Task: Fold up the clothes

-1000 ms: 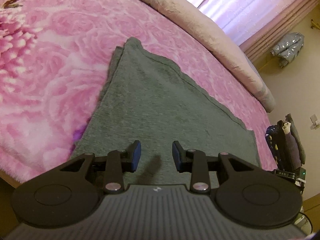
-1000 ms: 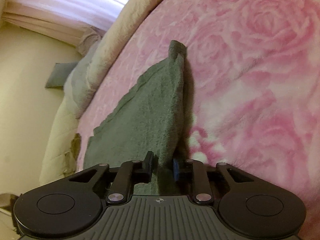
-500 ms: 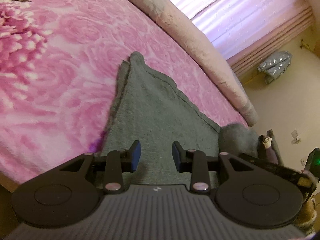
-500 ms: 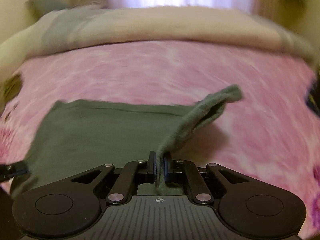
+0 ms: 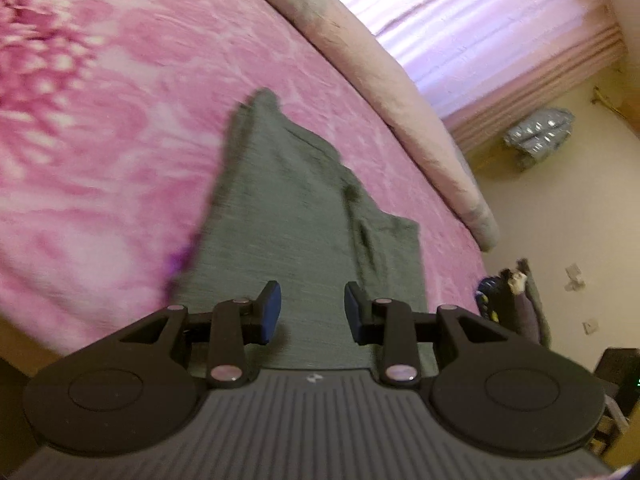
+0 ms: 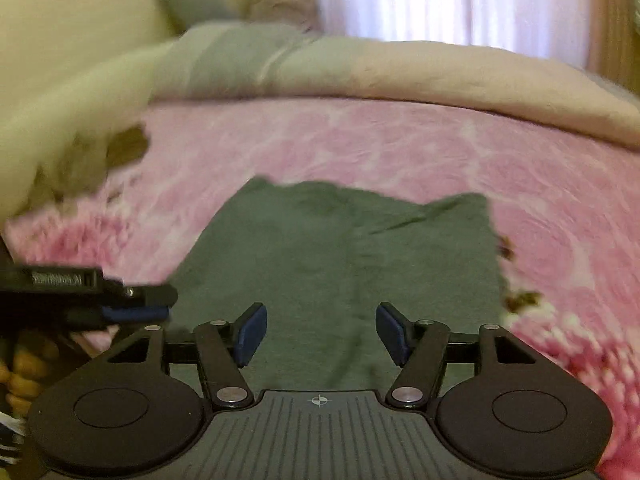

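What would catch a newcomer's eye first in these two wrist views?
The grey-green cloth lies folded and flat on the pink rose-patterned blanket, filling the middle of both views. The right gripper hovers over its near edge, jaws opening with nothing between them; the left gripper hangs open and empty above the cloth too. Beyond the blanket a beige quilt is bunched before bright curtains.

A home bedroom: a bed [image 5: 120, 160] under a pink floral blanket, a rolled duvet [image 6: 440, 68], and curtains [image 5: 460, 20].
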The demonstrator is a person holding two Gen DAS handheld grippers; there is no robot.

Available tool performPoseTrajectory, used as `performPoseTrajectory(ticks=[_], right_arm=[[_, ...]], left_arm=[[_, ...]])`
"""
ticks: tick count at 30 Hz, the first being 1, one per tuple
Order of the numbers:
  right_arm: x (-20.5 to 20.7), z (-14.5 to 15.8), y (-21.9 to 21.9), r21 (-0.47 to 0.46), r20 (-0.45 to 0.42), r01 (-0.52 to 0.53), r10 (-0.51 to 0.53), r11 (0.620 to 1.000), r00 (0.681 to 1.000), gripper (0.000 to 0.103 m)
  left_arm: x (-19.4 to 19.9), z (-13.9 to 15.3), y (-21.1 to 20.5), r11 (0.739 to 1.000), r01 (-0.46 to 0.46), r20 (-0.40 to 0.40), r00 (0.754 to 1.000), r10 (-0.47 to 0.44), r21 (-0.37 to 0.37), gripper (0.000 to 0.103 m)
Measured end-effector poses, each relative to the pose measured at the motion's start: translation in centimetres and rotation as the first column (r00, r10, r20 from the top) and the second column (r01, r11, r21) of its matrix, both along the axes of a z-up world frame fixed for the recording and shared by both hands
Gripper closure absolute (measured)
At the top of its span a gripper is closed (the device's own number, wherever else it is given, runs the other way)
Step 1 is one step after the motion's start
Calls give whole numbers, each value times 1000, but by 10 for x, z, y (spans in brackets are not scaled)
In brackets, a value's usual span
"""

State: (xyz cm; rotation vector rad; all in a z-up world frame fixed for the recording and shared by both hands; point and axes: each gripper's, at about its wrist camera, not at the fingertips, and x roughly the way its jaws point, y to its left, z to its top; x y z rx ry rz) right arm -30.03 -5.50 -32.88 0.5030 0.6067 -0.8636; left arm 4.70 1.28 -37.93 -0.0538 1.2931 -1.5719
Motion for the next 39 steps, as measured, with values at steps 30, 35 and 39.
performPoseTrajectory(ticks=[30,35,39], right_arm=[[-96,-64,-172,327,144,148,-204,934,968,50],[-68,-54,-174,299,104,111,-148,948,984,50],[-33,-48,-171,280,108,43,-76,959,991,50]], left_arm=[[-85,-21,-152,982,184,28,982,-185,45,100],[-60,22,-144,980,199,151,968,-198,10,100],[-24,44,-144,985,171,260,950,-173,29,100]])
